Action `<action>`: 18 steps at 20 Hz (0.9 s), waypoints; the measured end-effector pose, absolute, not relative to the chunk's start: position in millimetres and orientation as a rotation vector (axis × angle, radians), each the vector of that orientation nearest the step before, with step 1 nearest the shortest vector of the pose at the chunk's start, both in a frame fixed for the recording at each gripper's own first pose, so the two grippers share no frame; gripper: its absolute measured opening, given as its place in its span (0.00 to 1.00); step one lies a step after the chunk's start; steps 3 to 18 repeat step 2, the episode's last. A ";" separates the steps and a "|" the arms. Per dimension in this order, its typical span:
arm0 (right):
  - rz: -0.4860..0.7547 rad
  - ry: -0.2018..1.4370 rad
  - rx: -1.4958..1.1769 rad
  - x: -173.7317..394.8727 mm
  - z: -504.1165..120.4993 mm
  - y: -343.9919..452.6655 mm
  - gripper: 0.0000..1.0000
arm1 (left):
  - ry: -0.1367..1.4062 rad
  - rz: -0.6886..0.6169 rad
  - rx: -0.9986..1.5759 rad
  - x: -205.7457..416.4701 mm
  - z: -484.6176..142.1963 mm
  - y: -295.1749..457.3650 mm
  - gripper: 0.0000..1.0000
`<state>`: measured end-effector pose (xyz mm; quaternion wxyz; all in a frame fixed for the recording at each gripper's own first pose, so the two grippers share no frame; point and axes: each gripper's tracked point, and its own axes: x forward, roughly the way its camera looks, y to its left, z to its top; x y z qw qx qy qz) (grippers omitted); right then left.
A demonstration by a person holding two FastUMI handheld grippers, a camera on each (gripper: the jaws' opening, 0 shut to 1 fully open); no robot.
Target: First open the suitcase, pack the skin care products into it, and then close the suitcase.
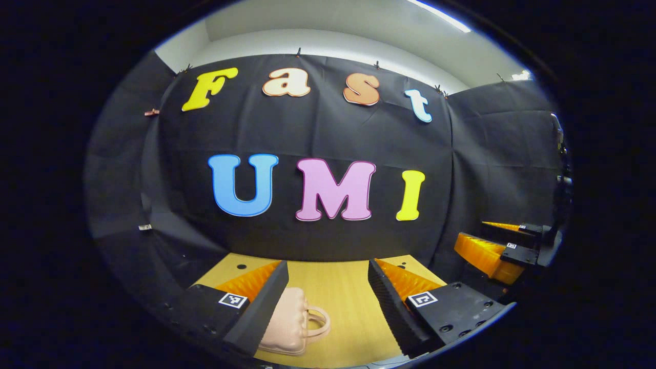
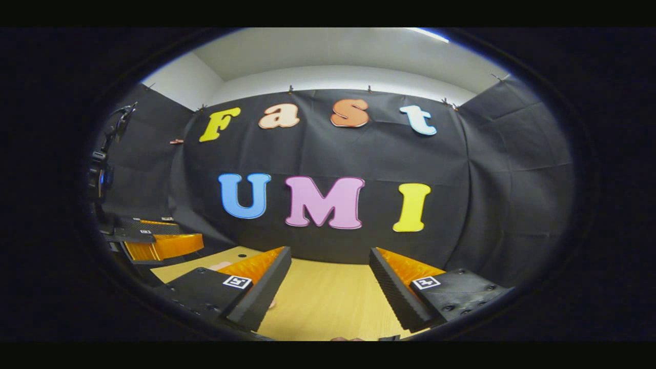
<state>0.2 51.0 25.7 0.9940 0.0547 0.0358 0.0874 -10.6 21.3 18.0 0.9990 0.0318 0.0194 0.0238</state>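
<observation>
while both tools, left tool [image 1: 328, 302] and right tool [image 2: 330, 294], are hovering spread and empty, the small pale pink handled suitcase [image 1: 289, 323] is lying shut on the light wooden tabletop [image 1: 343, 297], so nothing looks begun.

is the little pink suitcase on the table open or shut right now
Shut. In the left gripper view the pink suitcase lies flat on the wooden table, its shell halves together, handle at the side.

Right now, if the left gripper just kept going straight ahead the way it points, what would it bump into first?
Probably the booth's black cloth wall. The left gripper points over the wooden table, open; the pink suitcase lies lower, by its left finger. Depth is unclear.
</observation>
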 end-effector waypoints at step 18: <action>0.218 0.022 0.119 4.1 42.1 59.2 0.93 | 0.000 0.074 0.083 -22.7 38.1 20.2 0.97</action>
